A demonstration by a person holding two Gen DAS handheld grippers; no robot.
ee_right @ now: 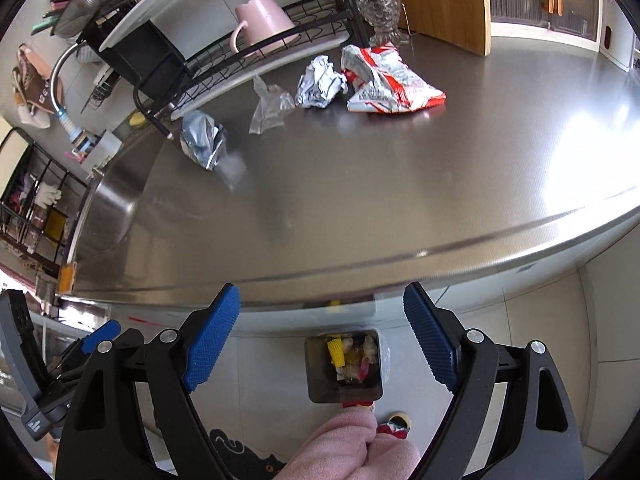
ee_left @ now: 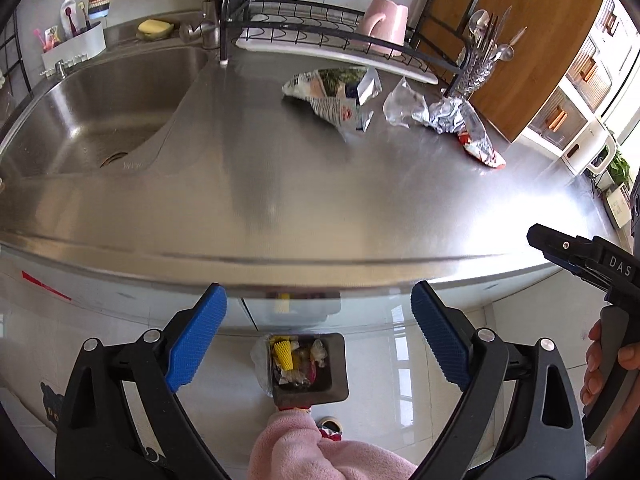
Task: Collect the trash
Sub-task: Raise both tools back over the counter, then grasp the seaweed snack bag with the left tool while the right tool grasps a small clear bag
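Both grippers hang in front of the steel counter (ee_left: pixel 320 200), over the floor. The left gripper (ee_left: pixel 318 334) has its blue-padded jaws spread wide, nothing between them; the right gripper (ee_right: pixel 322 334) is likewise agape and empty. Seen from the left wrist, the right tool also appears at the far right edge, a hand (ee_left: pixel 604 364) wrapped round its grip.

Below and between the jaws stands a small dark trash bin (ee_left: pixel 336 364) on the tiled floor, already holding scraps, among them a yellow ribbed piece (ee_left: pixel 285 354).

The trash to be collected lies on the counter, toward the back and well apart from both grippers: a green-and-white snack bag (ee_left: pixel 332 92) near the dish rack (ee_left: pixel 320 36), a clear plastic scrap (ee_left: pixel 400 104), a crumpled foil ball (ee_right: pixel 322 82) and a red-and-white wrapper (ee_right: pixel 390 88) just beside it.

A pink mug (ee_left: pixel 384 24) sits upturned in the rack. The sink (ee_left: pixel 100 108) lies left of the trash.
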